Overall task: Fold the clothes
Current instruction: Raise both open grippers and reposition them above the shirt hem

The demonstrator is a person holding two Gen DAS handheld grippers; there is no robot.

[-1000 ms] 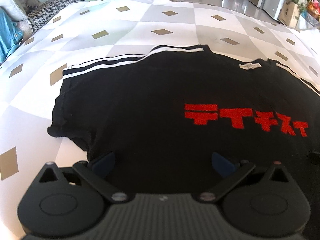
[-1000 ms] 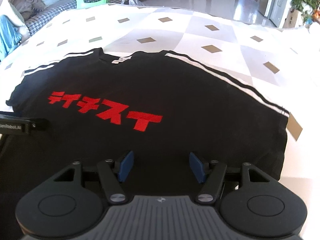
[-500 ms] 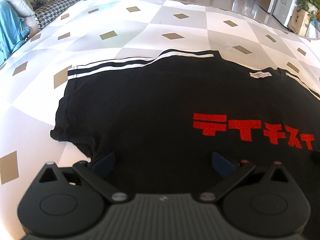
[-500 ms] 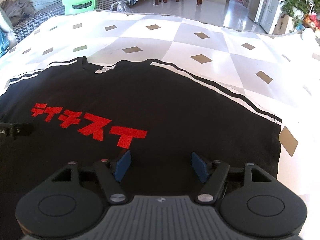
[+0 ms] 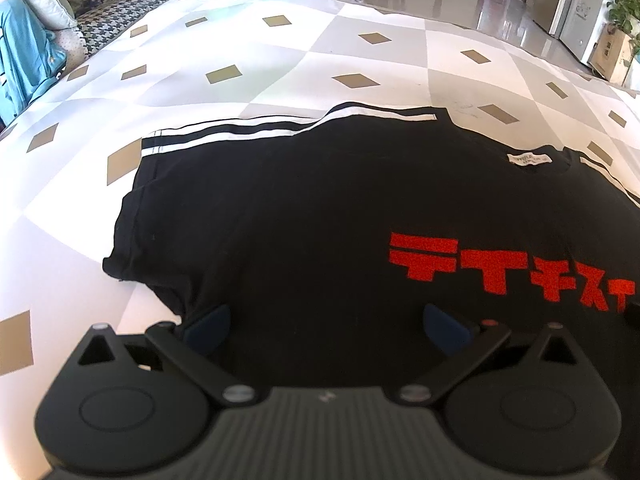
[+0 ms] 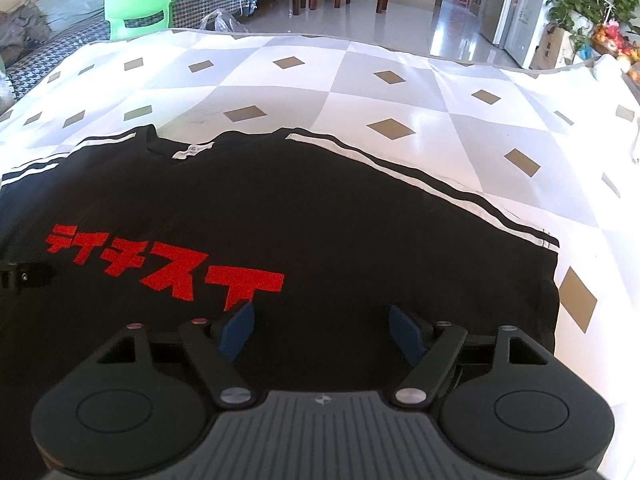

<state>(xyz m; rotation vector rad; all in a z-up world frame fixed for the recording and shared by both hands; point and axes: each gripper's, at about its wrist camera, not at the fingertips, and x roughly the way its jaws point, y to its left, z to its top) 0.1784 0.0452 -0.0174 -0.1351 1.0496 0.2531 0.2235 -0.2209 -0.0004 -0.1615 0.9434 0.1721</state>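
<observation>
T-shirt (image 5: 320, 208), flat on checked cloth (image 5: 280, 64), tiled floor (image 6: 400, 12)

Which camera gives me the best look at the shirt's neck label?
The left wrist view: the white neck label lies flat and uncreased, faint print showing. In the right wrist view the label looks smaller, slanted and blank, at the collar of the black shirt.

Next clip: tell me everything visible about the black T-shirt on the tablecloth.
The black T-shirt lies spread flat and unfolded, front up, on the diamond-patterned tablecloth. It looks like soft knit cotton. Red block characters cross the chest, double white stripes run along shoulders and short sleeves, and a white label sits inside the collar. The left sleeve hem is slightly rumpled. Both hand-held grippers hang over its lower part; no contact is visible.
</observation>
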